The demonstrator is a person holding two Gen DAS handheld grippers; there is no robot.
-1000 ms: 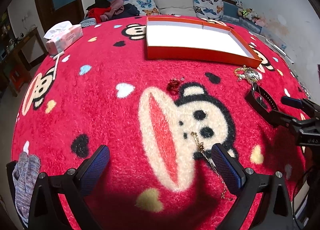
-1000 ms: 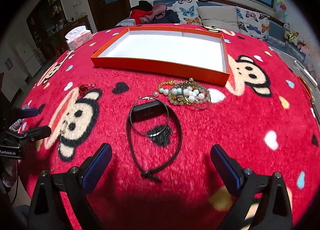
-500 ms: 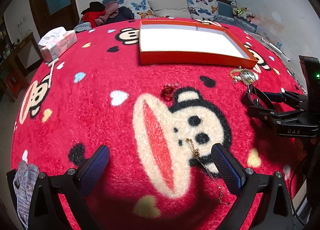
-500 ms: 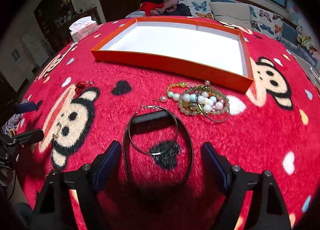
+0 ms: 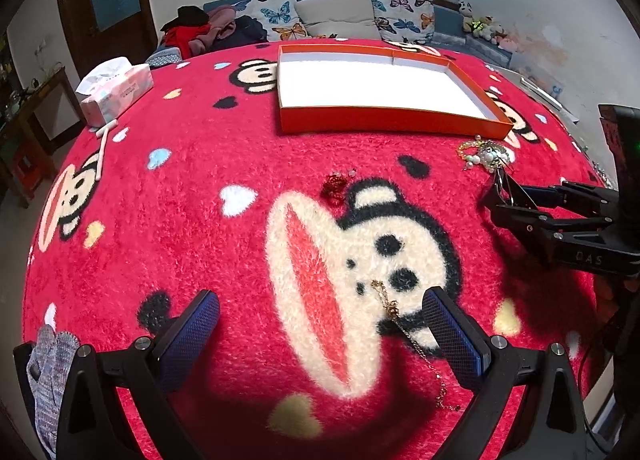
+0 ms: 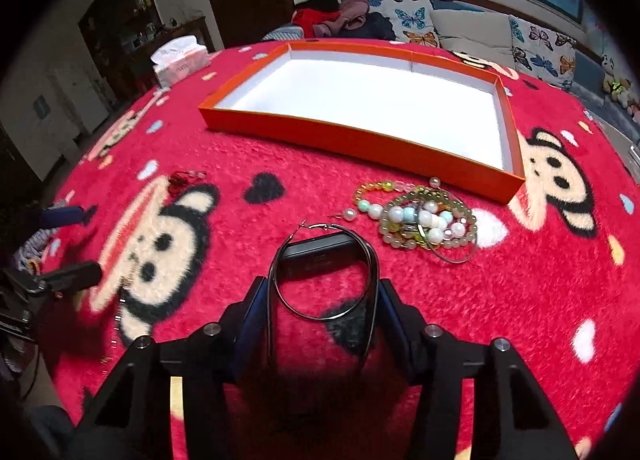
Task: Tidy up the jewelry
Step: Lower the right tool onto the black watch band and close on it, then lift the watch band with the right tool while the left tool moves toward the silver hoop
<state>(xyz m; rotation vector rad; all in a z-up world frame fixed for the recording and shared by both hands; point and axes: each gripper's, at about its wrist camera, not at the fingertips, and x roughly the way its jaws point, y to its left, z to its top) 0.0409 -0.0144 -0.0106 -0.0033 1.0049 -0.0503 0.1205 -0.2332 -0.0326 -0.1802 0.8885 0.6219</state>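
Black band (image 6: 320, 256) with hoop earring (image 6: 296, 300) lies on red tabletop (image 6: 520, 300), between closing fingers of right hand-held gripper (image 6: 322, 312); contact unclear. Left hand-held gripper (image 5: 320, 332) spread wide, gold chain (image 5: 400, 324) beneath. Bead bracelets (image 6: 420, 220) beyond; orange tray (image 6: 360, 136) farthest.

Red, orange and white around the tray

The tray (image 6: 352, 140) is orange outside, white inside, on a red blanket (image 5: 208, 164) patterned with cartoon monkey faces and small hearts (black, white, blue, yellow). Just before the tray lie pale green, white and yellow beads (image 6: 416, 216); behind it, butterfly-print cushions (image 5: 280, 18).
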